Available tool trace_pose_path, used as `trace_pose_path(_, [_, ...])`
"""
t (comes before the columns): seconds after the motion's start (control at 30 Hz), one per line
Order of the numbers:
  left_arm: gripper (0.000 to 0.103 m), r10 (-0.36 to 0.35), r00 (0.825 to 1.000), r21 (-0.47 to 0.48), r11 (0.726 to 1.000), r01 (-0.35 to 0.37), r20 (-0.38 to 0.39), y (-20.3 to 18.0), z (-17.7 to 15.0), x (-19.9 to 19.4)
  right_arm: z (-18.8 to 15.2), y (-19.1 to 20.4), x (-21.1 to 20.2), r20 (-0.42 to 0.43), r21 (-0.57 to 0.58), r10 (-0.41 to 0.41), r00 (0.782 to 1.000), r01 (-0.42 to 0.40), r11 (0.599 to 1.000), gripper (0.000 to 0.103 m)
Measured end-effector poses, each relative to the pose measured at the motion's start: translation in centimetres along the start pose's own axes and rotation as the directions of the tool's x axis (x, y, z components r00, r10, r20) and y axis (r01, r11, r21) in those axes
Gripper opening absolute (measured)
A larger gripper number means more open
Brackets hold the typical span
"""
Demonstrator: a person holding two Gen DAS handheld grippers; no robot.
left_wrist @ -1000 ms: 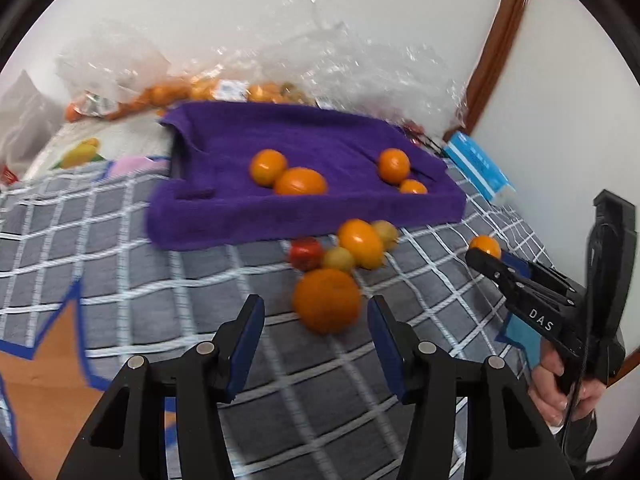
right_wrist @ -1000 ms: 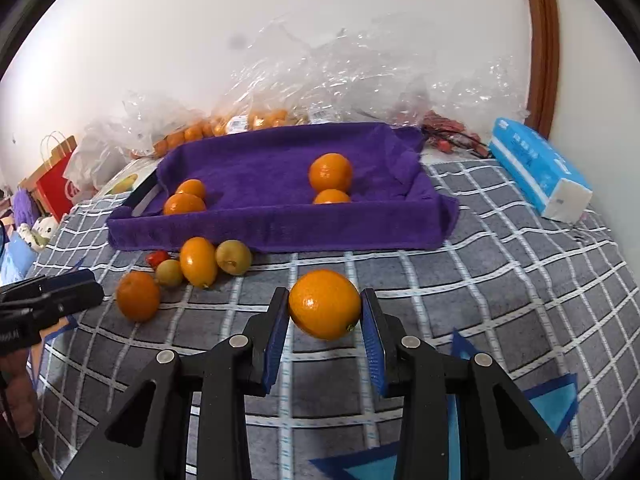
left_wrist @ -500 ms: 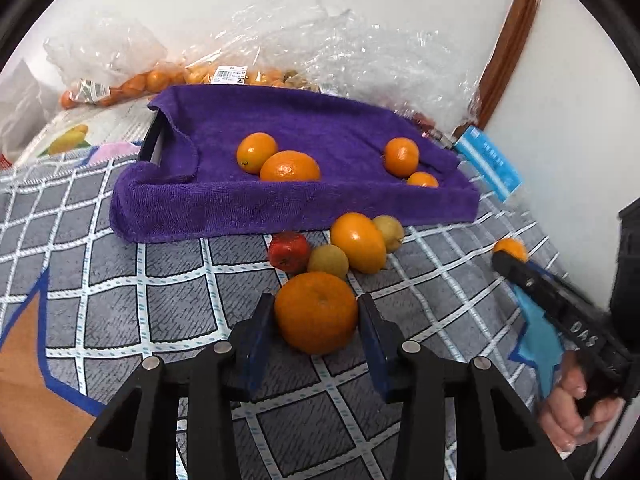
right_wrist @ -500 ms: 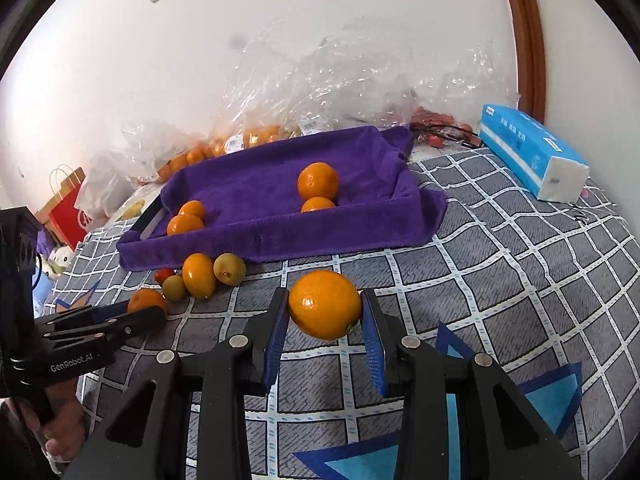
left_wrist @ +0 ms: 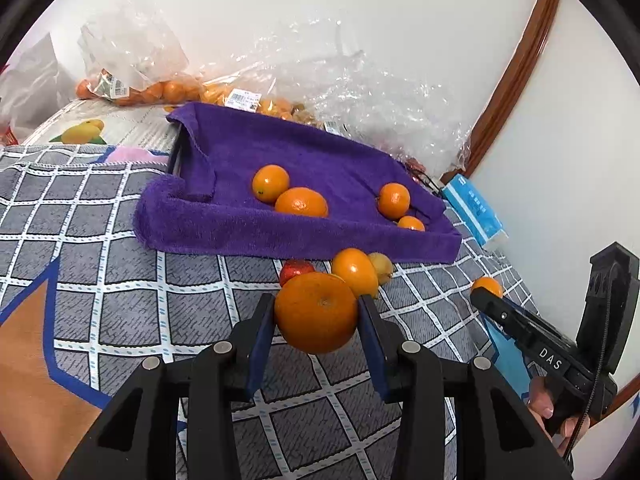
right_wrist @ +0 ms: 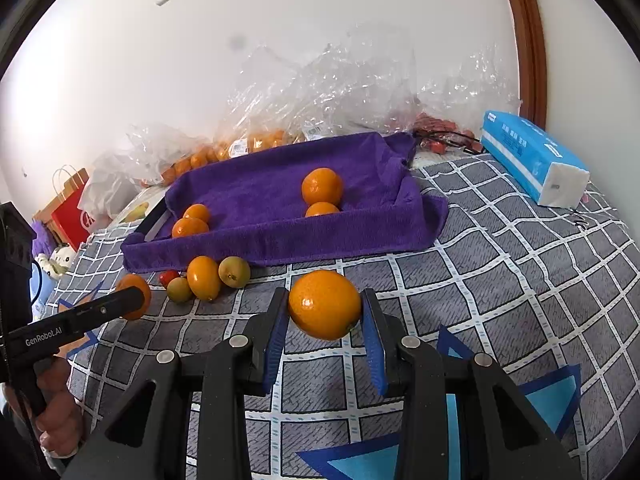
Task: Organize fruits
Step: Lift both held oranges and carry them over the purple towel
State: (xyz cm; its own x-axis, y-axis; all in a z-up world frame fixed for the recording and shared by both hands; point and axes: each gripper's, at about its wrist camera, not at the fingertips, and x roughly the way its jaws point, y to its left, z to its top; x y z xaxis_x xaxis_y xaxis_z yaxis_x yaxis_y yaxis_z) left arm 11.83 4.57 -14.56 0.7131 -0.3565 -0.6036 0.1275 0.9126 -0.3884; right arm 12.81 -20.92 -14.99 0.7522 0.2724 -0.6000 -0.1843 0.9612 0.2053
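Observation:
My left gripper is shut on a large orange and holds it above the checked cloth. My right gripper is shut on another orange, also lifted. A tray lined with a purple towel holds several oranges in two pairs. In front of the tray lie an oval orange fruit, a red fruit and small greenish fruits.
Plastic bags with oranges lie behind the tray along the wall. A blue tissue pack lies at the right. A red paper bag stands at the far left. A grey checked cloth covers the surface.
My left gripper moved up to the large orange, closed on it and lifted it off the cloth. My right gripper kept hold of its orange and rose slightly.

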Motion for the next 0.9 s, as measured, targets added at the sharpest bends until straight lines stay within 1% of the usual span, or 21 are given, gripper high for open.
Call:
trace_pose_path(0.43, [0.039,0.013,0.999,0.006,1.000,-0.014,0.041,0.0,0.1,-1.0,0.0,0.2,-0.2,0.014,-0.001,0.017,1.000,-0.017,1.000,0.036])
trace_pose_path(0.73, [0.039,0.000,0.998,-0.037,0.999,0.003,0.065,0.7,0.2,-1.8,0.0,-0.3,-0.5,0.028,0.024,0.023,0.999,-0.024,0.999,0.036])
trace_pose_path(0.9, [0.039,0.016,0.997,-0.045,0.999,-0.012,0.073,0.7,0.3,-1.9,0.1,-0.4,-0.5,0.027,0.030,0.026,0.999,-0.027,0.999,0.036])
